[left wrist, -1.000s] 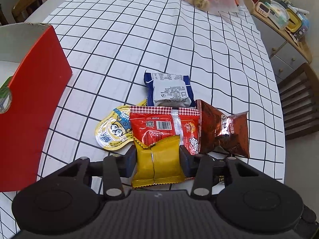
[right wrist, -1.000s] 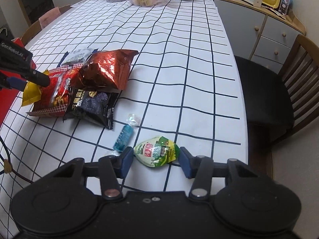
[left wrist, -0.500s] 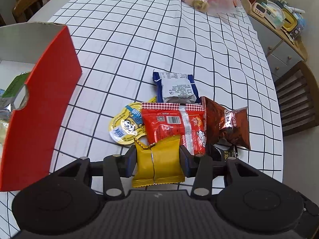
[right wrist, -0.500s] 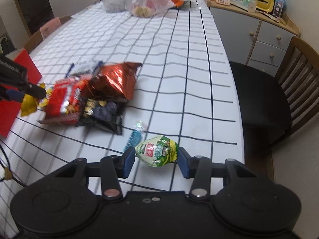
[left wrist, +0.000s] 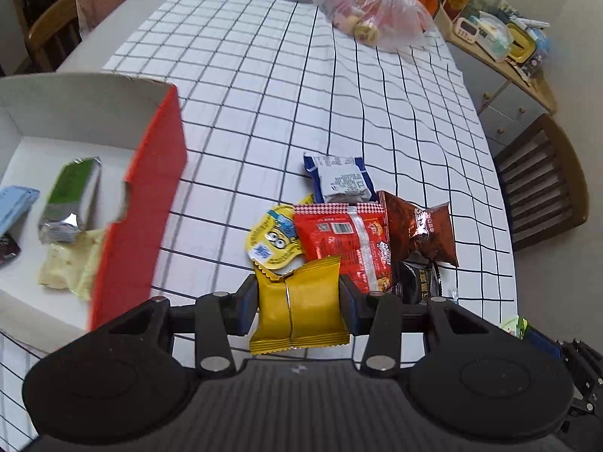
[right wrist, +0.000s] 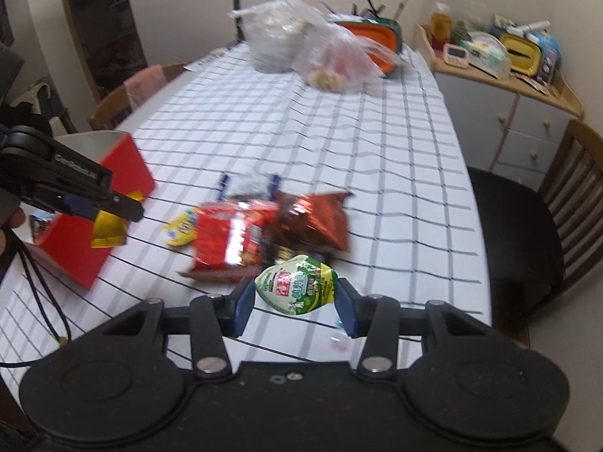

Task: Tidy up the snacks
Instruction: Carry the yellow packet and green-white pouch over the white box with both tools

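My left gripper (left wrist: pixel 299 301) is shut on a yellow snack packet (left wrist: pixel 297 305) and holds it in the air beside the red box (left wrist: pixel 147 203). In the right wrist view that same left gripper (right wrist: pixel 124 209) hangs at the left with the yellow packet (right wrist: pixel 107 230) by the red box (right wrist: pixel 75 248). My right gripper (right wrist: pixel 296 301) is shut on a green and white jelly cup (right wrist: pixel 297 285), lifted above the table. Below lies a pile: a red packet (left wrist: pixel 343 241), a brown cookie bag (left wrist: pixel 418 226), a blue and white packet (left wrist: pixel 339 179), a yellow jelly cup (left wrist: pixel 273 241) and a black packet (left wrist: pixel 418 282).
The red box holds a green packet (left wrist: pixel 69 199), a pale packet (left wrist: pixel 69 263) and a light blue one (left wrist: pixel 15 207). Plastic bags (right wrist: pixel 301 52) and an orange container (right wrist: pixel 371 39) stand at the table's far end. A wooden chair (right wrist: pixel 527 226) and a cabinet (right wrist: pixel 505 113) are on the right.
Both grippers have risen with their snacks. The left one has moved toward the red box, whose inside now shows. The right one has lifted the jelly cup off the table and now looks farther up the table.
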`<act>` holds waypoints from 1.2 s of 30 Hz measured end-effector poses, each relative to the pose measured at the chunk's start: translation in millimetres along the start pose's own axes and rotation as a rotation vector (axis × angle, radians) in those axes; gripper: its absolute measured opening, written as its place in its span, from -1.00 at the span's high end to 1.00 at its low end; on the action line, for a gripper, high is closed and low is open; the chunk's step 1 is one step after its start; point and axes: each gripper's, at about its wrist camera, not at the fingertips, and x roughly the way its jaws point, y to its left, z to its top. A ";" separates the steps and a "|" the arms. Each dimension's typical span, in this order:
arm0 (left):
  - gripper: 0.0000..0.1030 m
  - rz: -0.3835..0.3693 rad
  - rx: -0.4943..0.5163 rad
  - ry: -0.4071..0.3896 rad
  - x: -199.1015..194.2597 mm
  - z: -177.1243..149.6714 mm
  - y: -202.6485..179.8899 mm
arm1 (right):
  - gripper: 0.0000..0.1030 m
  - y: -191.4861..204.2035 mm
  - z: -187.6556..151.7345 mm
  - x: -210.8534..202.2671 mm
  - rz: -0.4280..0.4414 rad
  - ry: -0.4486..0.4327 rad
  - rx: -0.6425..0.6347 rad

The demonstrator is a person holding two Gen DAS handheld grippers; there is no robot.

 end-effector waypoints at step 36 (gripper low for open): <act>0.15 0.138 0.023 -0.096 -82.5 46.5 231.9 | 0.14 273.4 69.5 71.8 0.175 0.020 -0.213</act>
